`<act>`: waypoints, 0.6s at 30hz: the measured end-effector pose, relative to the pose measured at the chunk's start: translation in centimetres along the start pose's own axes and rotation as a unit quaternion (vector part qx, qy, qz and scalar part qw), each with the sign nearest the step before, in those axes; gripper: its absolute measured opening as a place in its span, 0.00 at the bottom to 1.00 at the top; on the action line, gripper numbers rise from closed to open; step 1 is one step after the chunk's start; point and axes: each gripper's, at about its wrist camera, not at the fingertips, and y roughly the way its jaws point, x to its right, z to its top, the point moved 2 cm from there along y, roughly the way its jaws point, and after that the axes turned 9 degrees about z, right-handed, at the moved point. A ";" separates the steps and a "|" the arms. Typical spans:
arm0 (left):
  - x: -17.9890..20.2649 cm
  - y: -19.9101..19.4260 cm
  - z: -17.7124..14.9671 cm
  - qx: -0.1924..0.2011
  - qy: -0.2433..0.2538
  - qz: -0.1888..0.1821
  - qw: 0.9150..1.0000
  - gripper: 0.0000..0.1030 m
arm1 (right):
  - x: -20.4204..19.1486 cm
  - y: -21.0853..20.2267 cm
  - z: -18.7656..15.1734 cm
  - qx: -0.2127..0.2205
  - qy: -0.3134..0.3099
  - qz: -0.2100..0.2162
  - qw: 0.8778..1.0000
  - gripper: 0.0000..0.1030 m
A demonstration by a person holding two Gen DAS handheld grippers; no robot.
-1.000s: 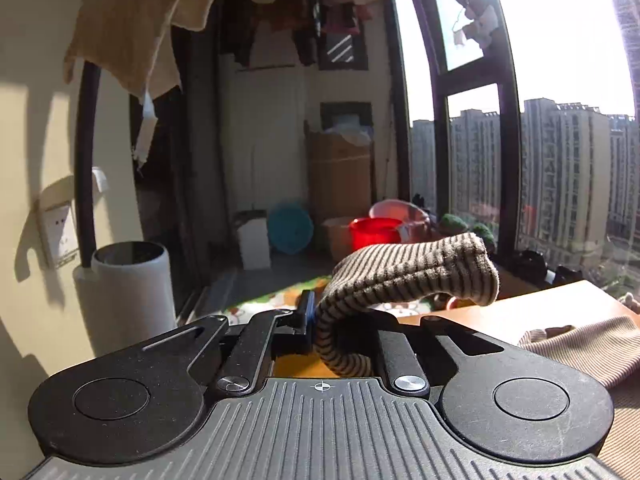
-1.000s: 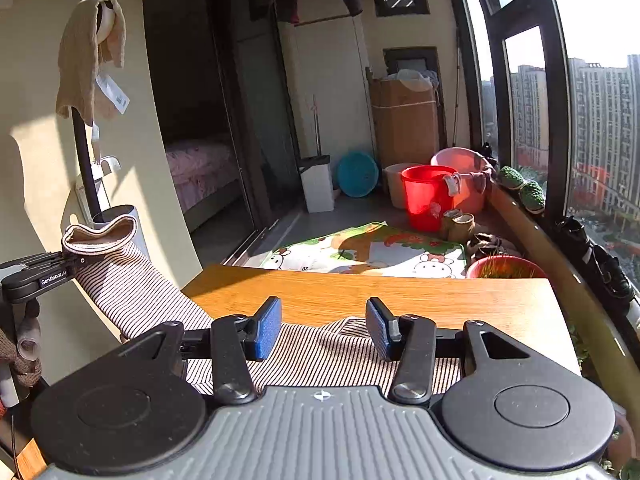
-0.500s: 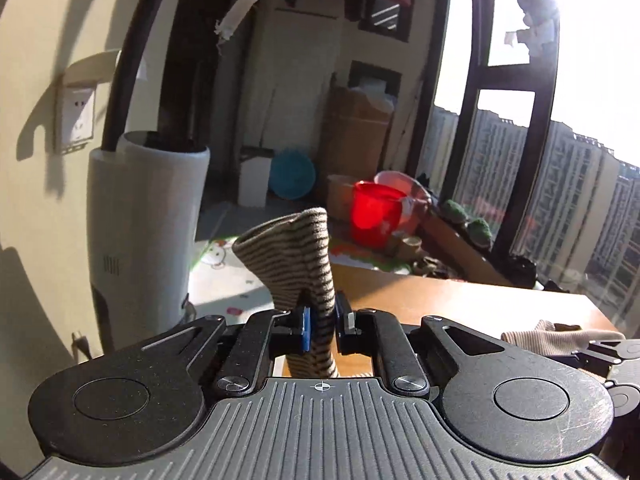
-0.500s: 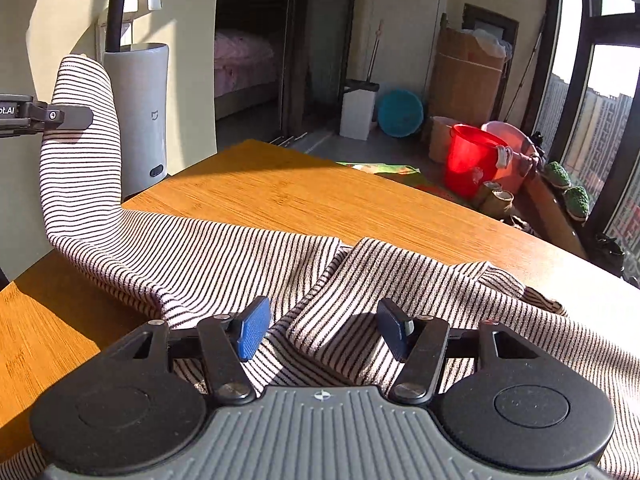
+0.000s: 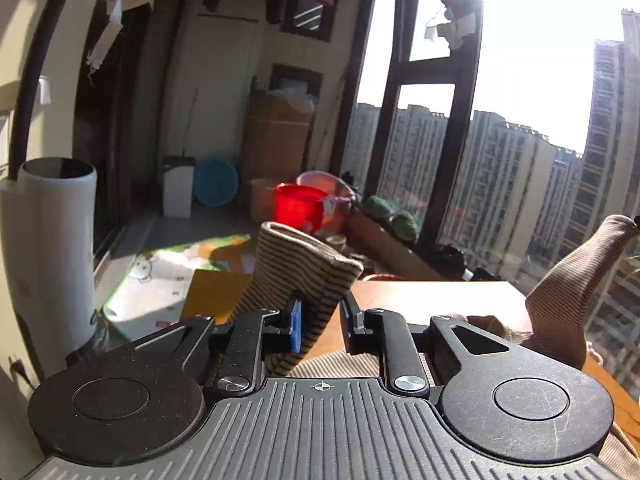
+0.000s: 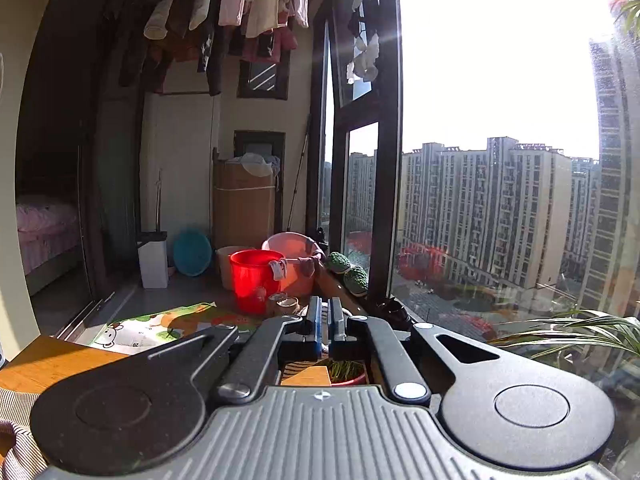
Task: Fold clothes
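Sunlit balcony, wooden table (image 5: 420, 296), striped sleeve (image 5: 296, 264) loose in the just-parted left hand-held gripper (image 5: 320, 320); right hand-held gripper (image 6: 325, 320) just pressed together

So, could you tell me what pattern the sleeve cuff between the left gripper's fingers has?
Thin brown-and-cream stripes on the sleeve cuff; clearest in the left wrist view.

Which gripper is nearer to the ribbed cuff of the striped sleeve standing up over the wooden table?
Left. The striped sleeve's ribbed cuff stands between the left gripper's parted jaws, against the blue pad. The right gripper, shut, shows no cuff in its view, only striped cloth at lower left.
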 end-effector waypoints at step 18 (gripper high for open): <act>3.9 1.7 -8.3 -0.127 0.101 -0.030 0.986 0.56 | -5.1 6.0 -15.5 -0.224 0.087 0.151 0.959 0.45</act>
